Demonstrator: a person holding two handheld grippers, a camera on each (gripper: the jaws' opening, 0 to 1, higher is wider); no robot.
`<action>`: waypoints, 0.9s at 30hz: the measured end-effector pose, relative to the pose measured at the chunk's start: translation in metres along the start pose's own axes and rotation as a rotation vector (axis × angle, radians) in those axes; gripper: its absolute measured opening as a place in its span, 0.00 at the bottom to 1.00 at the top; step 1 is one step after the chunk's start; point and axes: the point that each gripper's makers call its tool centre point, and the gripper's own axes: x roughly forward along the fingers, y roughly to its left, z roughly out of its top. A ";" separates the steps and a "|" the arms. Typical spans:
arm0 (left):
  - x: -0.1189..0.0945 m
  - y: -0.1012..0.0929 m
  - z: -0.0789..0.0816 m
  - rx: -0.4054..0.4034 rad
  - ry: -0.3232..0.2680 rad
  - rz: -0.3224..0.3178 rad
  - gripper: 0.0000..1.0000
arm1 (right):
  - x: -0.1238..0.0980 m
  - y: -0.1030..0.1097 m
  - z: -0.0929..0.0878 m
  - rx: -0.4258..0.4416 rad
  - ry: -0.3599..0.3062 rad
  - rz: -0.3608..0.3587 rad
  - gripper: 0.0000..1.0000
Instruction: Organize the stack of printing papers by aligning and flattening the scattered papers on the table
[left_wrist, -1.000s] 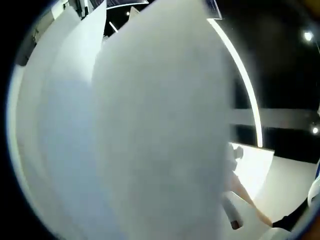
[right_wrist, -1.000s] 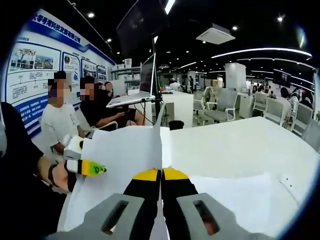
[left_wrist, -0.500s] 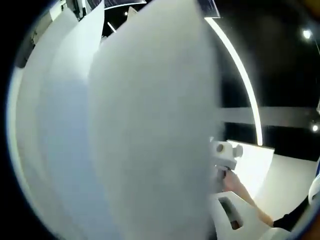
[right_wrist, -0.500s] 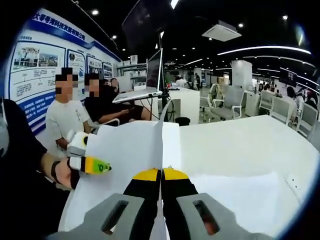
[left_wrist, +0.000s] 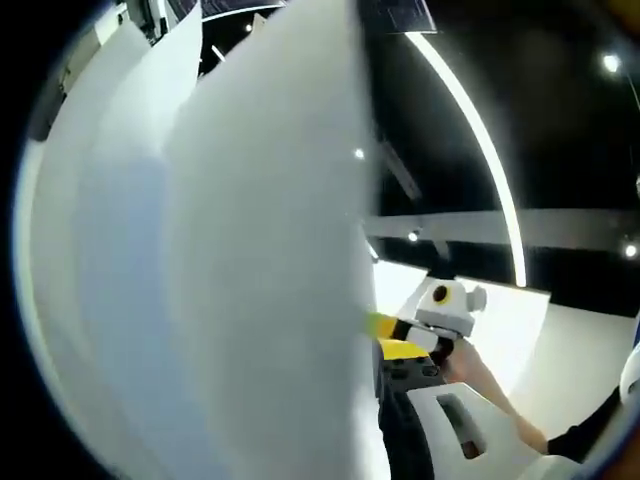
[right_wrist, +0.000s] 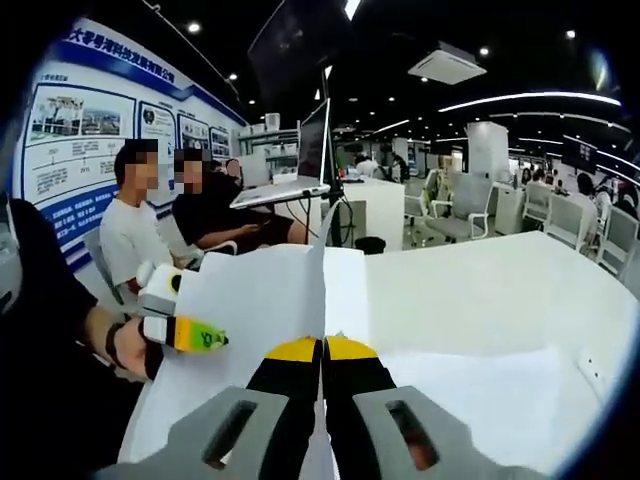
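Two grippers hold the papers (right_wrist: 260, 310) upright; right gripper (right_wrist: 322, 350) jaws pinched on edge, lower centre; left gripper (right_wrist: 185, 332) clamps papers, lower left.

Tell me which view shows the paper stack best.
Right gripper view: the paper stack stands edge-on between the closed right gripper, with the left gripper at its side. Left gripper view shows just blurred white sheets up close.
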 end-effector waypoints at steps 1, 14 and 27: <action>0.000 0.000 0.000 0.000 0.000 0.000 0.27 | 0.001 0.000 0.000 0.002 0.000 0.001 0.00; -0.001 -0.005 -0.001 -0.002 -0.001 -0.005 0.28 | 0.006 -0.004 -0.004 0.021 0.003 0.002 0.00; 0.000 -0.003 0.000 -0.004 -0.005 -0.006 0.28 | 0.008 -0.006 -0.008 0.028 0.007 0.006 0.00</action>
